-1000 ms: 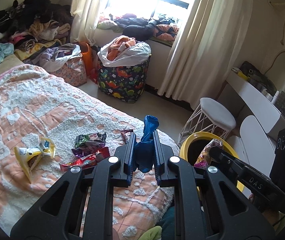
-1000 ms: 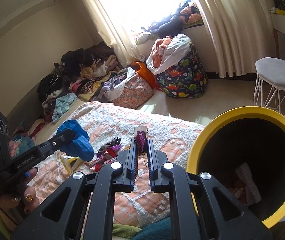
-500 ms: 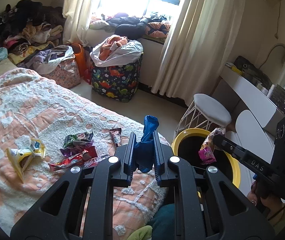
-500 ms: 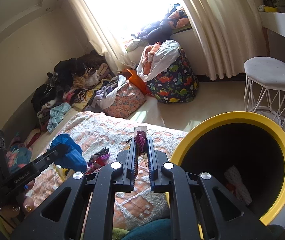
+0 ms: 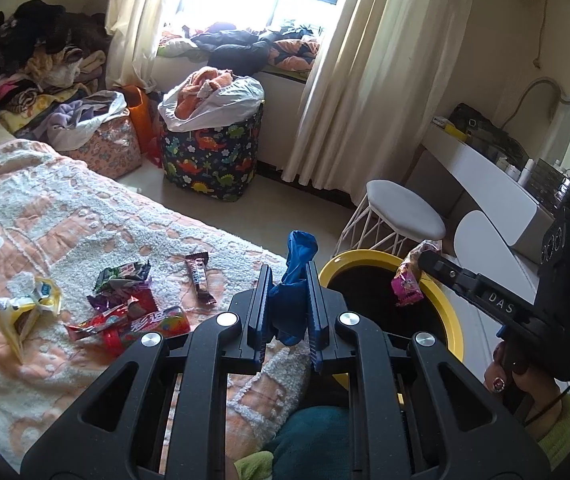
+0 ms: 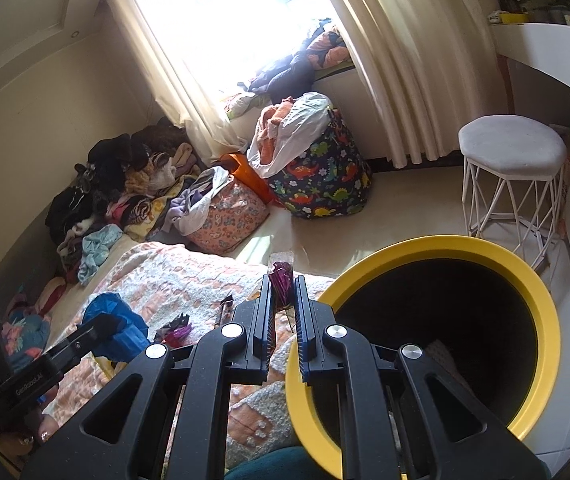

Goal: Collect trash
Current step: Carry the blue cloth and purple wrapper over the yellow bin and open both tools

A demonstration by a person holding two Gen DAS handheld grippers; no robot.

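Observation:
My left gripper (image 5: 288, 276) is shut on a crumpled blue wrapper (image 5: 296, 264), held above the bed edge beside the yellow-rimmed black bin (image 5: 451, 316). My right gripper (image 6: 283, 286) is shut on a pink-purple snack wrapper (image 6: 281, 276); in the left wrist view that wrapper (image 5: 407, 282) hangs over the bin's far rim. The bin (image 6: 541, 300) fills the right wrist view's lower right, with some trash inside. Several wrappers lie on the bed: a yellow one (image 5: 25, 308), a red one (image 5: 141, 320), a green-purple one (image 5: 123, 276) and a brown bar (image 5: 199, 276).
The orange-white bedspread (image 5: 45, 220) fills the left. A dinosaur-print laundry bag (image 5: 213, 156), a pink bag (image 5: 105, 144) and piled clothes (image 5: 37, 64) stand beyond it. A white stool (image 5: 401, 216) and a white desk (image 5: 485, 176) stand right of the bin.
Both grippers have moved right toward the bin with their wrappers held. The right gripper's wrapper now hangs over the bin's rim, and the bin looms larger in the right wrist view.

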